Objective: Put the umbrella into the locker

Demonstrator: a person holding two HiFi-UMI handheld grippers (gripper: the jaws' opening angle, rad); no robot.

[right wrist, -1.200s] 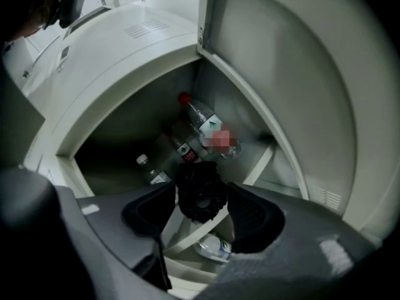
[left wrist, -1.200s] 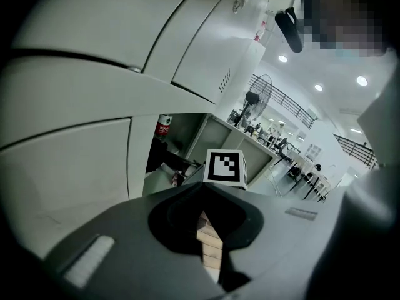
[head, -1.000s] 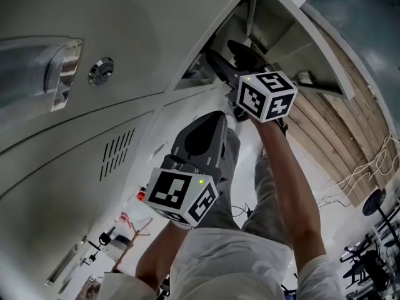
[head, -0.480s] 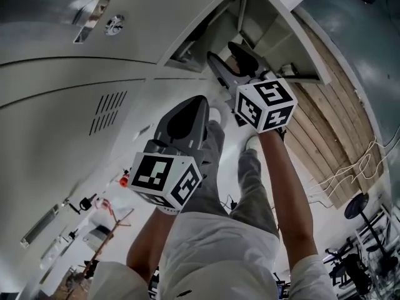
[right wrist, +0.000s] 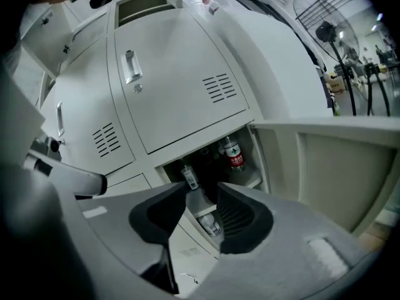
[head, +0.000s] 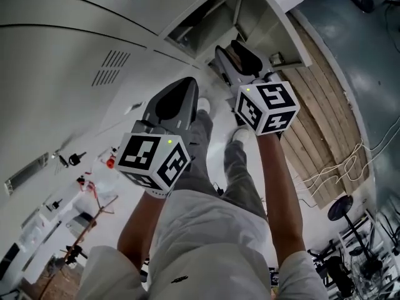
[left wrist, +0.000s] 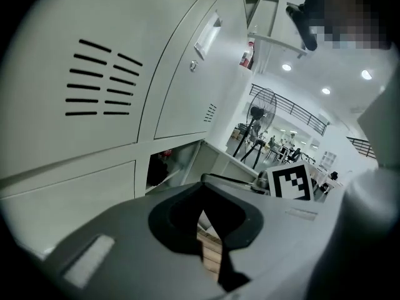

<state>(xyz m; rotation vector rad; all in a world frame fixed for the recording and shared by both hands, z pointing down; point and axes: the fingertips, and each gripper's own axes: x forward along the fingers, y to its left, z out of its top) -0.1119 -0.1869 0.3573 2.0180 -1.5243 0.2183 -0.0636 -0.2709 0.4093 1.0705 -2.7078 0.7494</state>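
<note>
Umbrella: a dark shape, which I take for it, lies inside the open locker among bottles, straight ahead of the right gripper and clear of it. Right gripper: jaws partly apart, just been closing, nothing between them. Left gripper: clenched, empty. I judge the stowing complete; the door stands open to the right gripper's right.

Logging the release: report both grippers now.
Grey left gripper: shut, empty.
Grey right gripper: open, jaws have just been closing, nothing between them.
</note>
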